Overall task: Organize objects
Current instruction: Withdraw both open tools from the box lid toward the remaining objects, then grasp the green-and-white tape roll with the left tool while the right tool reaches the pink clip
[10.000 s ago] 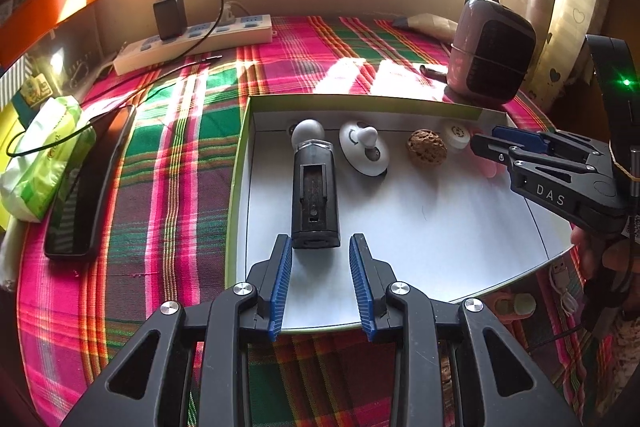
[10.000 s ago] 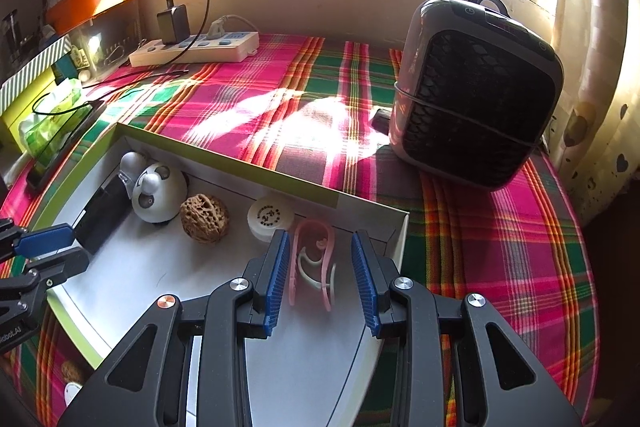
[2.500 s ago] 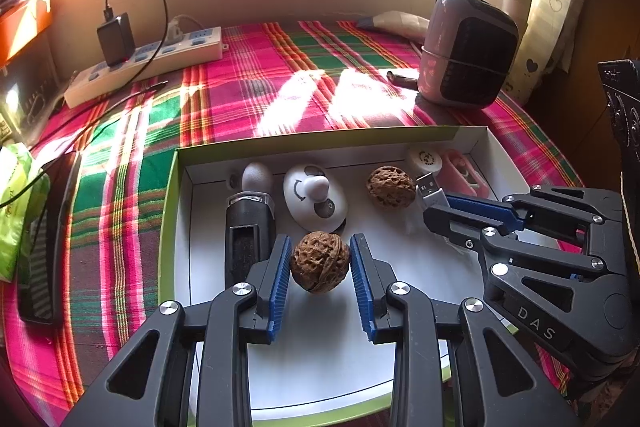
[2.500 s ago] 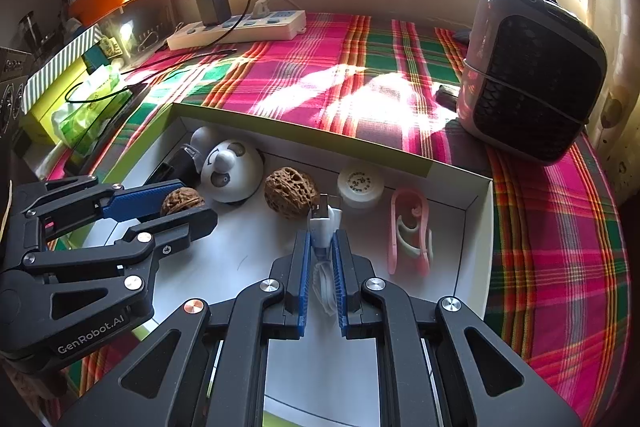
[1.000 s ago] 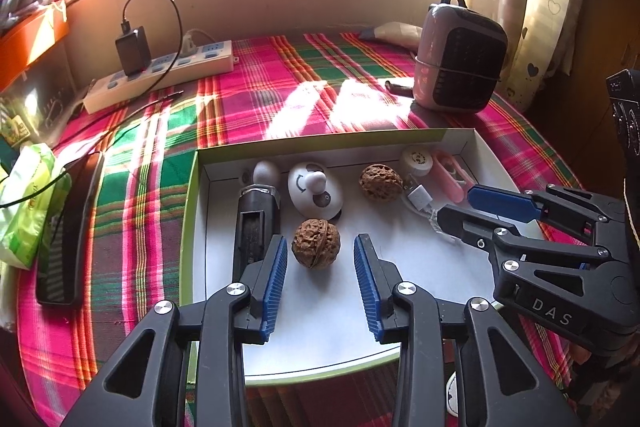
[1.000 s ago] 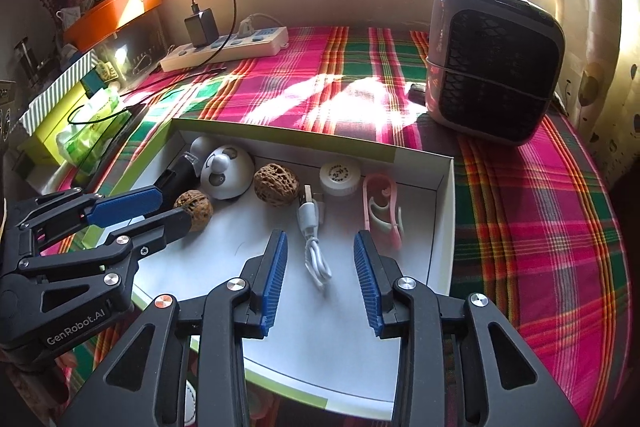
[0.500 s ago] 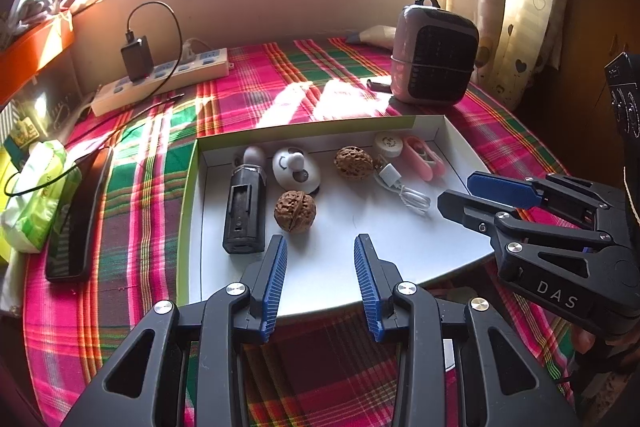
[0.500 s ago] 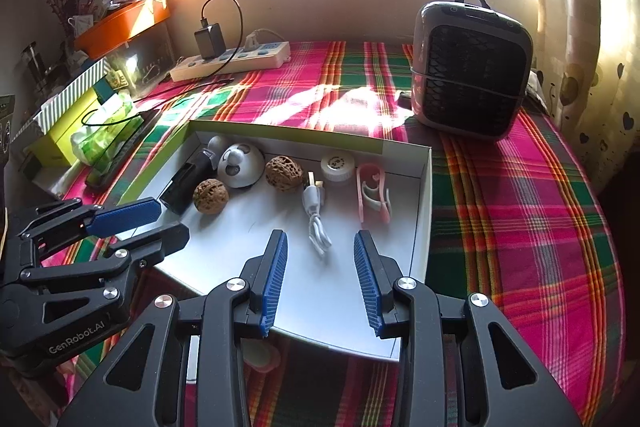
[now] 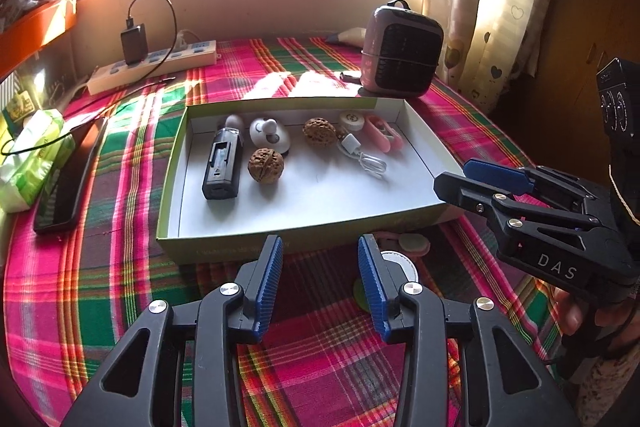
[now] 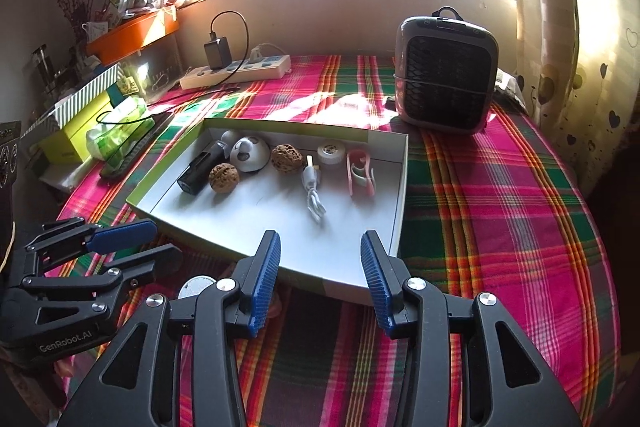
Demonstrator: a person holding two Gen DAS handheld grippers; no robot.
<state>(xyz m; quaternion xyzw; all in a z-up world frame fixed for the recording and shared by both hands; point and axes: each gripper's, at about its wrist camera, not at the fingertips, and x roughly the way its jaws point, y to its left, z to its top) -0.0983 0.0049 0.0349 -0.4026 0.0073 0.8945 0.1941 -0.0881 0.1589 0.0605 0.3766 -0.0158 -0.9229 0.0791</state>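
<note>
A shallow white box with a green rim (image 9: pixel 172 163) (image 10: pixel 402 187) lies on the plaid cloth. In it are a black device (image 9: pixel 223 163), a white round toy (image 9: pixel 270 134), two walnuts (image 9: pixel 265 165) (image 9: pixel 319 133), a white USB cable (image 9: pixel 362 155) (image 10: pixel 313 193), a small white disc (image 9: pixel 352 119) and a pink clip (image 9: pixel 383 133) (image 10: pixel 360 173). My left gripper (image 9: pixel 320 263) (image 10: pixel 132 239) is open and empty in front of the box. My right gripper (image 10: pixel 320 267) (image 9: pixel 460 175) is open and empty at the box's near right corner.
Small items (image 9: pixel 400 259) lie on the cloth just in front of the box, partly behind my left fingers. A grey heater (image 9: pixel 400 55) (image 10: pixel 446 83) stands at the back right. A power strip with charger (image 9: pixel 152 63), a dark phone (image 9: pixel 68 175) and a green pack (image 9: pixel 32 155) lie left.
Both grippers have pulled back from the box and stay open. The walnut and the USB cable, held 2.5 s ago, now lie in the box.
</note>
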